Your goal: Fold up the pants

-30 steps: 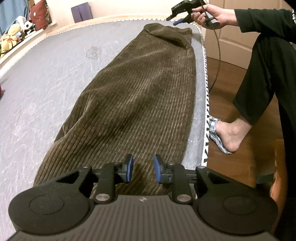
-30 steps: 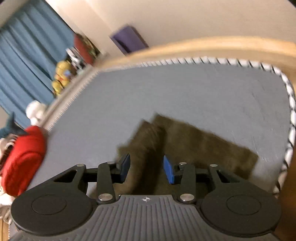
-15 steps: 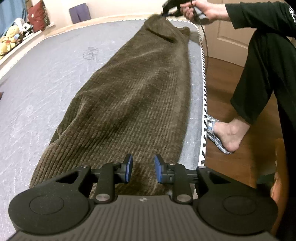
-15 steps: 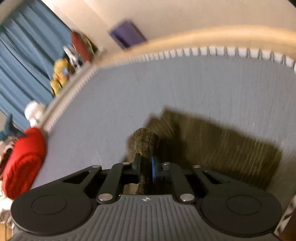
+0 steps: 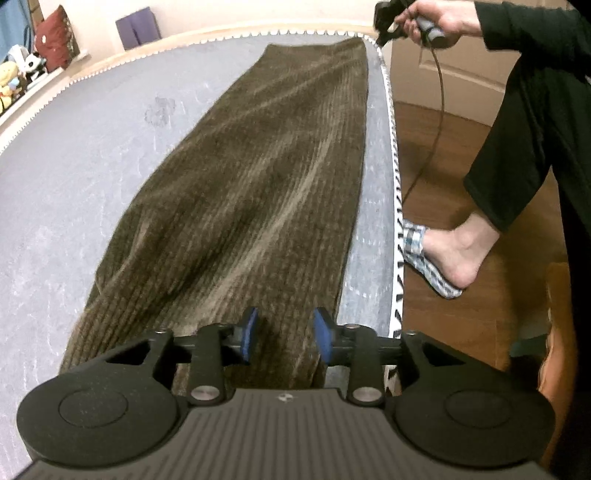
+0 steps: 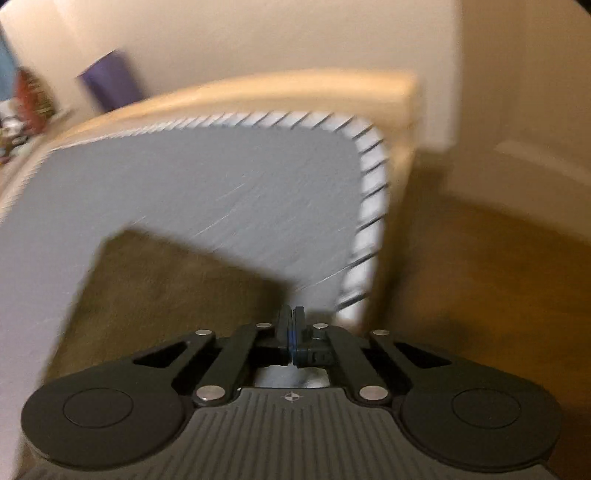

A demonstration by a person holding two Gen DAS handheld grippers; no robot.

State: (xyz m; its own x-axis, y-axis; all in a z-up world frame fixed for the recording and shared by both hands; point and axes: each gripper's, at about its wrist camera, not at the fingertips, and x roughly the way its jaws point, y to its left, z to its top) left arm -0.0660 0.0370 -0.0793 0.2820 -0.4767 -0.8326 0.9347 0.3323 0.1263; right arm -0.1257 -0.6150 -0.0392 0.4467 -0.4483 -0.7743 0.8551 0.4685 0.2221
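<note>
Along the left side of the grey mattress a pale wooden ledge carries stuffed toys and a dark red cushion, with a purple box against the wall past the mattress's far end; none of these lies near the pants. Off the right edge a wooden floor holds the person's foot in a plaid slipper, close to the zigzag-stitched border, and a cable hangs down from the person's hand over that side. The mattress is bare and wide to the left of the garment, while only a narrow grey strip separates the garment from the right border. The brown corduroy pants lie flat and stretched out, long axis running from the left gripper away to the far right corner, parallel to the right edge, wider at the near end. The left gripper's jaws are opening, blue pads apart over the near end of the cloth, not pressing it. The right gripper, seen blurred at the far corner, has its pads pressed together; whether any cloth is pinched between them cannot be told, though the pants' far end lies just beside and left of the tips.
</note>
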